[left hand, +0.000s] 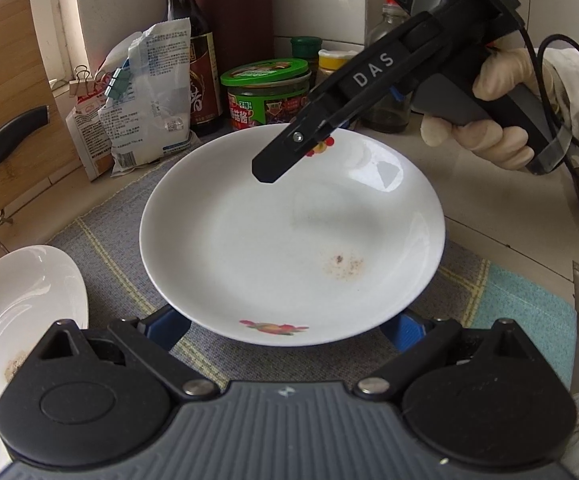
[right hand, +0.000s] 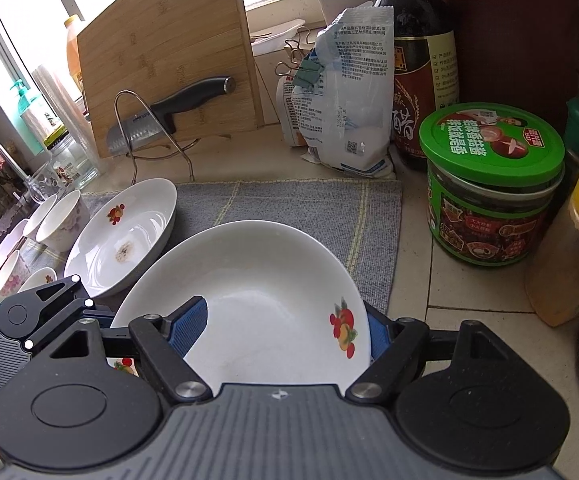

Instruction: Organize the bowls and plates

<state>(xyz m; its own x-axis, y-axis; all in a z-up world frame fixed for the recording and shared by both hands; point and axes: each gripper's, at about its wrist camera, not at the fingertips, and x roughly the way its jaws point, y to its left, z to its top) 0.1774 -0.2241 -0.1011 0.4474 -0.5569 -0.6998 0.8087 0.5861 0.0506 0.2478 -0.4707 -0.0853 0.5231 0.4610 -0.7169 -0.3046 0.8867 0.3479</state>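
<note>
– Plate [left hand: 289,232] dead centre in the left view, on the grey mat [left hand: 121,240]. Nothing in it but a brown speck smear [left hand: 343,266]. Any read on the claws?

– Left claw [left hand: 285,328] spread wide at the bottom of the frame, blue pads [left hand: 165,330] poking under the near rim on both sides, gripping nothing. Right claw [right hand: 285,334] at the opposite rim, upper right of the left view. In the right view, one pad [right hand: 189,328] lying over the inside of the dish, the other tucked behind the rim by the fruit print [right hand: 343,330]. Straddling the rim for sure. Biting or not, can't tell.

– So which one is better placed for the pick?

– Right, probably. Rim between its pads, plate stretching away from it toward the upper frame. Round, so no long axis to fuss over, just the rim running through the gap.

– And the destination?

– Guessing the second plate [right hand: 121,240], left of centre in the right view, just beside this one. Same brown stain in the middle, otherwise empty. Likely a stack there. Bowls [right hand: 63,220] further left, crowded together, contents hard to make out. Green-lid jar [right hand: 493,184] at right, well apart, lid on, dark sauce inside.

– Risk?

– Glazed rim, shallow bite. Could slip or tip if lifted by one edge.
</note>
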